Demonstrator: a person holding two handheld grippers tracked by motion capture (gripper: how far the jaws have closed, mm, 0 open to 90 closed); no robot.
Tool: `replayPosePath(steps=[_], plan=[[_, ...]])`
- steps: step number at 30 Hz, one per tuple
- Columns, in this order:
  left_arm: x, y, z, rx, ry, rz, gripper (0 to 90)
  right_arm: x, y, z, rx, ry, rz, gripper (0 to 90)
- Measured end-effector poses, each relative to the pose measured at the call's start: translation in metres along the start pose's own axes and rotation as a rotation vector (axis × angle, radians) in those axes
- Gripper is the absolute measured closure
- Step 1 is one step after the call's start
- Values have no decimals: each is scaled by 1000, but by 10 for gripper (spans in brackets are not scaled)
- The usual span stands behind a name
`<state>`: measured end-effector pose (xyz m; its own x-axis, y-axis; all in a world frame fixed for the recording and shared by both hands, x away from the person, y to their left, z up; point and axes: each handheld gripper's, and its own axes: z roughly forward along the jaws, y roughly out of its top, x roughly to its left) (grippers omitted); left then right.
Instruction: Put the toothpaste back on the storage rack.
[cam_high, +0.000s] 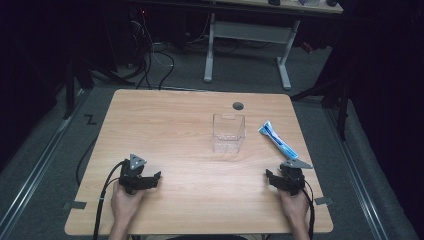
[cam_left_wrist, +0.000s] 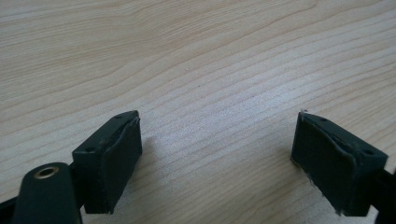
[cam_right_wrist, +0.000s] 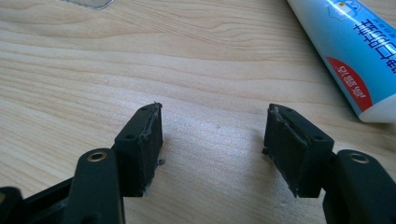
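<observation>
A blue and white toothpaste tube (cam_high: 278, 140) lies flat near the table's right edge, and its end (cam_right_wrist: 355, 51) shows at the upper right of the right gripper view. A clear plastic box (cam_high: 228, 132) stands upright left of the tube, near mid table. My right gripper (cam_high: 285, 177) rests by the front right of the table, just short of the tube, its jaws (cam_right_wrist: 212, 140) open over bare wood. My left gripper (cam_high: 146, 178) rests at the front left, jaws (cam_left_wrist: 217, 154) wide open with nothing between them.
The wooden table (cam_high: 165, 125) has a round grey cable port (cam_high: 238, 105) at its back. Beyond the far edge stand a white desk frame (cam_high: 247, 35) and loose cables (cam_high: 155, 60) on the floor. A person's hands hold both grippers at the front edge.
</observation>
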<state>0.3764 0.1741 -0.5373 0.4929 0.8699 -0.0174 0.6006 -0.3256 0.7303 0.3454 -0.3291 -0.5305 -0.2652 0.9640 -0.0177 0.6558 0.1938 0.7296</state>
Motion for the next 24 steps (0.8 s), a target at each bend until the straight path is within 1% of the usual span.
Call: replayPosePath(steps=[18,19,24], plan=[[0,0,0,0,3,-3,168,0,0,0,3,0,2,365],[0,0,0,0,4,-3,168,1,0,0,4,3,-4,351],[0,0,0,0,4,-4,169,1,0,0,4,5,-3,348]])
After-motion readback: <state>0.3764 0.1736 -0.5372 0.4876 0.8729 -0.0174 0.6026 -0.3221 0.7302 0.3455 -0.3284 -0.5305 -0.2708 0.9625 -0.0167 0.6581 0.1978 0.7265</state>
